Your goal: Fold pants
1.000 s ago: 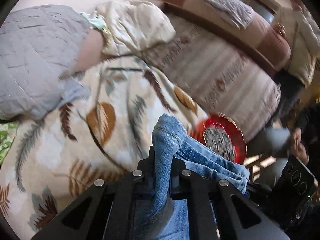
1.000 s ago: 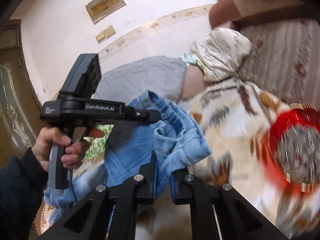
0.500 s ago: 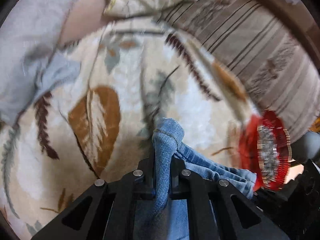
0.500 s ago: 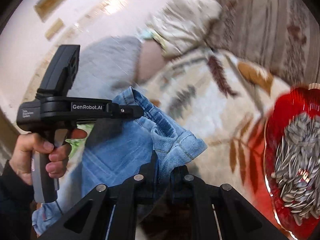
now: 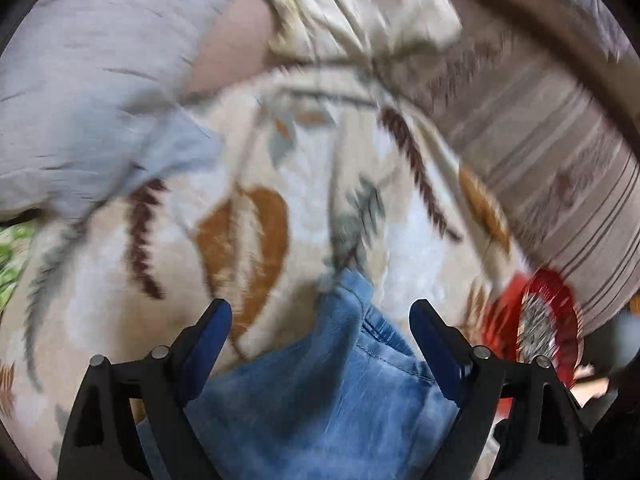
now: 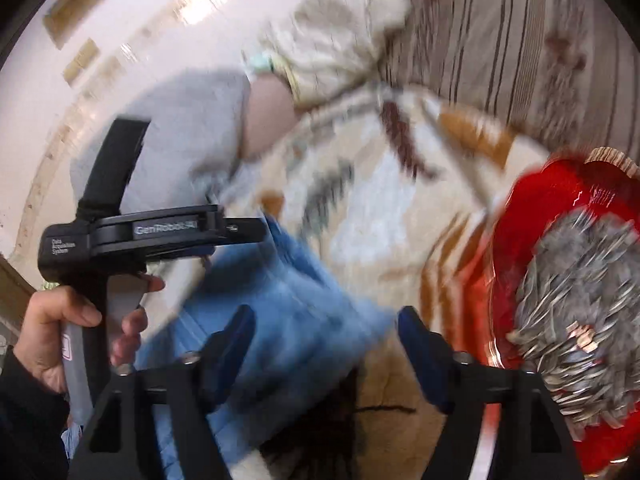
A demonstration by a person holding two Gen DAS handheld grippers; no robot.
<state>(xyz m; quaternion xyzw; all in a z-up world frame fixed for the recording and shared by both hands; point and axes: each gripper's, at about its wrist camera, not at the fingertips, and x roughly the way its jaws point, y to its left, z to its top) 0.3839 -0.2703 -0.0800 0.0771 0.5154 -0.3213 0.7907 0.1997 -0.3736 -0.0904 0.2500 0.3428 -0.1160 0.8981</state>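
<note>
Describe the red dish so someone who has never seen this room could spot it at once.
Start at the leaf-patterned blanket spread below the striped sofa cushions. Beside the blue jeans, towards the right of the right wrist view, sits the red dish. It is the only glossy, bright red thing there, and it is heaped with grey striped sunflower seeds.

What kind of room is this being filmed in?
Most likely a home living room or bedroom. A leaf-patterned blanket covers a soft surface beside a striped sofa cushion, with a grey quilted pillow and a red dish of sunflower seeds nearby.
</note>
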